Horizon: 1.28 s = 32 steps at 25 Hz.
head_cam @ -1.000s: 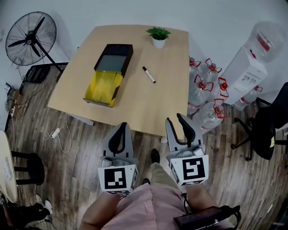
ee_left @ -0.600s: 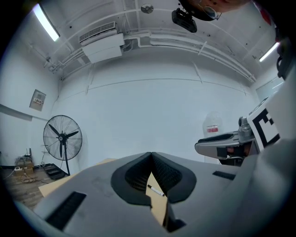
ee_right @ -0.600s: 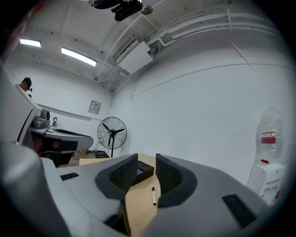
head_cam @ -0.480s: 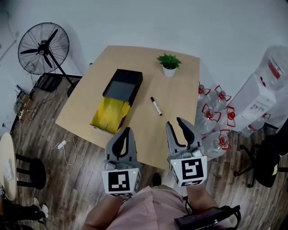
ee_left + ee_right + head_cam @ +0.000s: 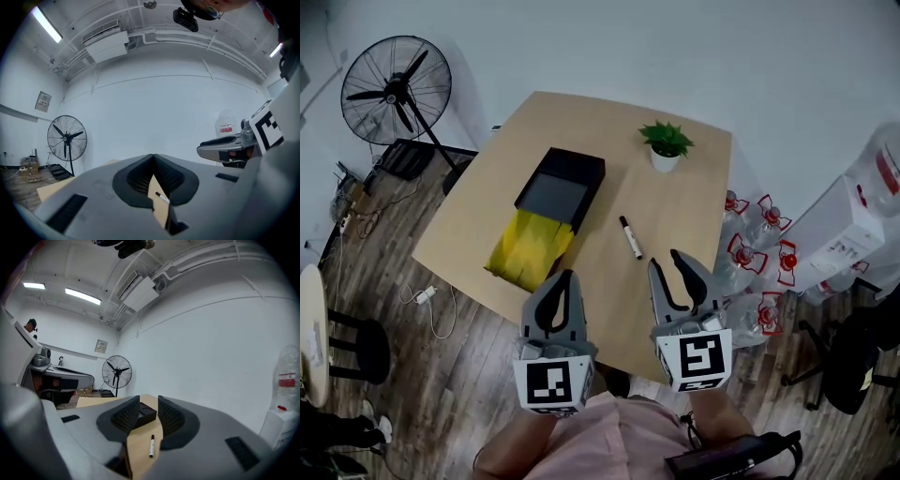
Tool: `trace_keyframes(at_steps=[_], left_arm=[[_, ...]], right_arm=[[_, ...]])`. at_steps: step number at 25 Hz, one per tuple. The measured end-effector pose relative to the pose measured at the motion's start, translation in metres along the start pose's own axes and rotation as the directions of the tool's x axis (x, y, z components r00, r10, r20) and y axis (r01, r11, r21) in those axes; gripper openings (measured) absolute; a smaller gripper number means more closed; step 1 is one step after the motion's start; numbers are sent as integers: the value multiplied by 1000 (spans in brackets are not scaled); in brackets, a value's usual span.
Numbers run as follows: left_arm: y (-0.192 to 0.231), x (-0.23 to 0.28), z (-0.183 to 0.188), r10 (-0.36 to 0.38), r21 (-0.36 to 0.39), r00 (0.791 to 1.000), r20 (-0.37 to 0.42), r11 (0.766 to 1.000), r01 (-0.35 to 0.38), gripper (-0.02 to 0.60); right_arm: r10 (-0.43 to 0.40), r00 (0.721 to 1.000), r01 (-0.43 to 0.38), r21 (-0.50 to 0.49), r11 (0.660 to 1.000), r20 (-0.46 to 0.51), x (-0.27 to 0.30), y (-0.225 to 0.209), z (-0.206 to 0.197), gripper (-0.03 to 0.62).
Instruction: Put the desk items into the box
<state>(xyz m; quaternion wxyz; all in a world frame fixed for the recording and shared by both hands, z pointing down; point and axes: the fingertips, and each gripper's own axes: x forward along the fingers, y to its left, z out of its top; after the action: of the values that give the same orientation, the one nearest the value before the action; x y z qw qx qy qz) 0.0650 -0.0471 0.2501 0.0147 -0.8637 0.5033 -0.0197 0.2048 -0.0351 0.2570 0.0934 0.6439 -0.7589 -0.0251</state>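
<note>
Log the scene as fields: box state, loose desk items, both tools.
box: black box, open, nothing visible inside; yellow sheet at its near end
loose items: marker lying right of the box; potted plant near the far edge
left: left tool, jaws together, holding nothing
right: right tool, jaws apart, holding nothing
progress: marker not yet picked up

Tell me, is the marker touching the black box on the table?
Apart. The head view shows bare tabletop between the marker and the black box.
</note>
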Motion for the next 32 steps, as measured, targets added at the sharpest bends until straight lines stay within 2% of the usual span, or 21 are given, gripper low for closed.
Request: trace_keyframes(at_steps=[10,14,19,24,32], left_arm=[[18,65,-40,-43,-32,996,-81,999,40,11],[24,94,-57,-74,-72,988,-134,995,65,9],[34,129,-87,-105,-83,976,-190,992,90,11],[38,155,-124,-141,-95,956,-256,988,120,11],[38,177,-178,-182,-89,916,-357,983,161,11]], right_arm=[[-9,995,13,31,999,-102,62,-14,-40,129],[-5,986,13,48,999,-167,92,-17,-64,132],[9,969,7,63,998,-248,131,-17,-103,135],[25,942,2,79,997,-335,159,-15,-151,136],[59,876,4,129,992,-478,178,-12,-229,136]])
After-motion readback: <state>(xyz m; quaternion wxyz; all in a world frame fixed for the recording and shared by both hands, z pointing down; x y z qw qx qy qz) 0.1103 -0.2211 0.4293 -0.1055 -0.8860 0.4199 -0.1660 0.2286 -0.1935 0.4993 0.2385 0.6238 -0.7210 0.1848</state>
